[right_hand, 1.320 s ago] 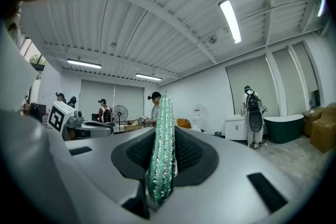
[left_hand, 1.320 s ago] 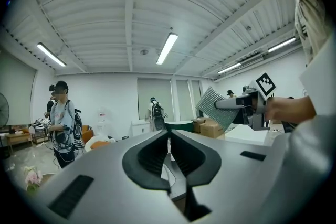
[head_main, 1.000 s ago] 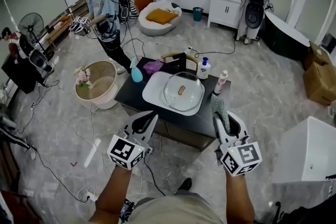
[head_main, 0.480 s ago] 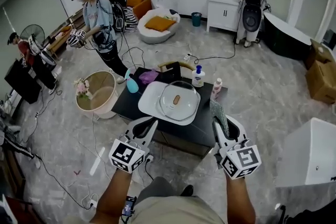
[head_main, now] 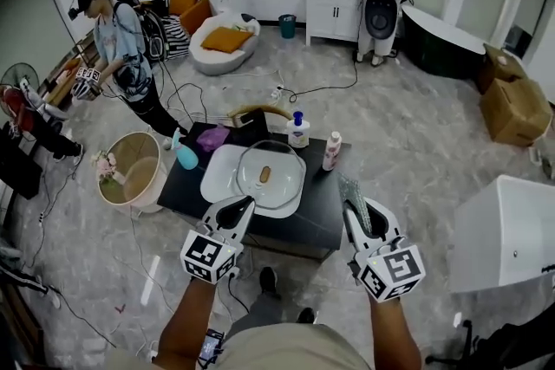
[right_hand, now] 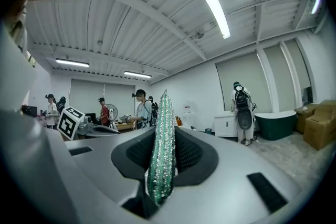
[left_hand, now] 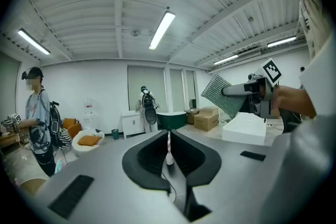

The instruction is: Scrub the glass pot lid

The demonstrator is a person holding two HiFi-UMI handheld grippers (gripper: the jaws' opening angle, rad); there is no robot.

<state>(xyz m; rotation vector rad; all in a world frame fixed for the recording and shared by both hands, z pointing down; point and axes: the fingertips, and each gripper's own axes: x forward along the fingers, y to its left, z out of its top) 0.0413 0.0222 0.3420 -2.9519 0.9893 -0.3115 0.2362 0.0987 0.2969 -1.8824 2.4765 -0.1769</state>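
Observation:
The glass pot lid [head_main: 263,173], round with a tan knob, lies on a white tray [head_main: 217,178] on the black table [head_main: 321,217]. My left gripper [head_main: 237,210] hovers at the table's near edge, below the tray, shut and holding nothing. In the left gripper view its jaws [left_hand: 169,153] meet with nothing between them. My right gripper [head_main: 355,210] hovers to the lid's right, shut on a green scrub pad [head_main: 351,189]. The pad [right_hand: 161,149] stands upright between the right jaws. Both grippers are above the table and apart from the lid.
A white pump bottle [head_main: 298,131], a pink bottle [head_main: 331,151], a teal object [head_main: 186,157] and a purple cloth [head_main: 212,137] stand along the table's far side. A round basket [head_main: 130,169] is left of the table and a white box [head_main: 503,230] is to the right. A person [head_main: 117,48] stands at back left.
The head view has swung, so the table and lid sit further left in it. Both grippers hold the same pose in front of me, the right still gripping the pad.

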